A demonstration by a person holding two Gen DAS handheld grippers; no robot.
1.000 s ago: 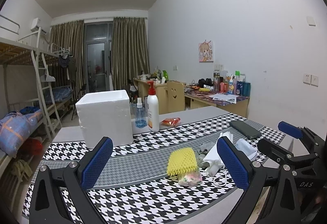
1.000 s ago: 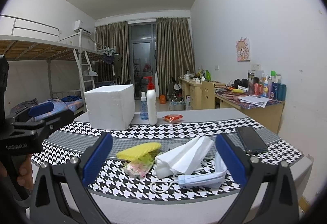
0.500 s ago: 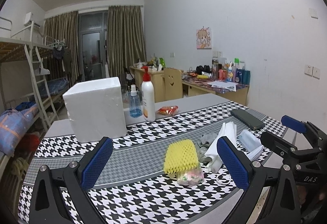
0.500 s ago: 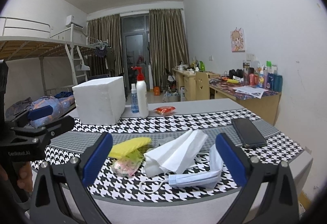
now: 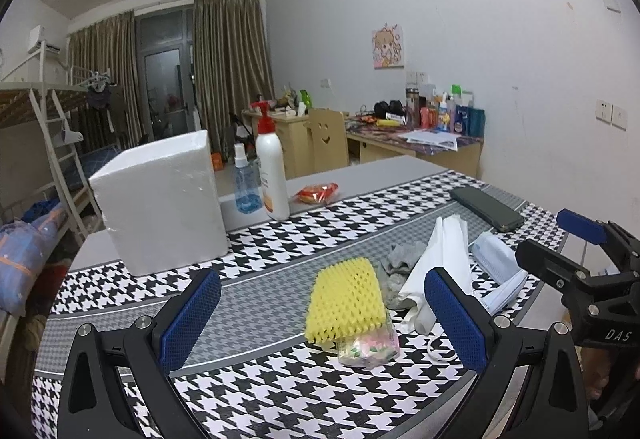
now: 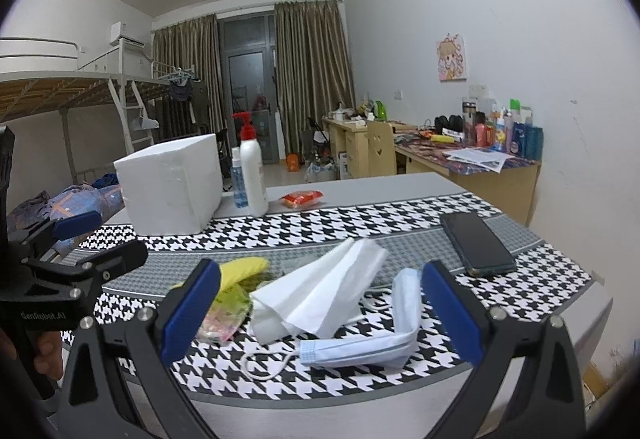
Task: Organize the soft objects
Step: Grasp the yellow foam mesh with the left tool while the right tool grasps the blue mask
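Note:
A pile of soft things lies on the houndstooth cloth: a yellow foam net (image 5: pixel 345 297) (image 6: pixel 240 269) over a small floral packet (image 5: pixel 369 347) (image 6: pixel 222 319), a grey sock (image 5: pixel 398 265), folded white tissue (image 5: pixel 444 267) (image 6: pixel 320 293) and a blue face mask (image 5: pixel 496 271) (image 6: pixel 384 343). My left gripper (image 5: pixel 322 323) is open and empty, just before the foam net. My right gripper (image 6: pixel 320 319) is open and empty, with the tissue and mask between its fingers. A white foam box (image 5: pixel 160 203) (image 6: pixel 172 185) stands at the back left.
A lotion pump bottle (image 5: pixel 272 175) (image 6: pixel 253 169) and a blue spray bottle (image 5: pixel 246 183) stand beside the box. A red snack packet (image 5: pixel 318 193) (image 6: pixel 302 197) lies behind. A dark phone (image 5: pixel 486 207) (image 6: pixel 476 243) lies at the right. The table's front edge is close.
Both grippers have moved forward and lower toward the pile, which now looks larger. Both stay open. Nothing on the table has moved.

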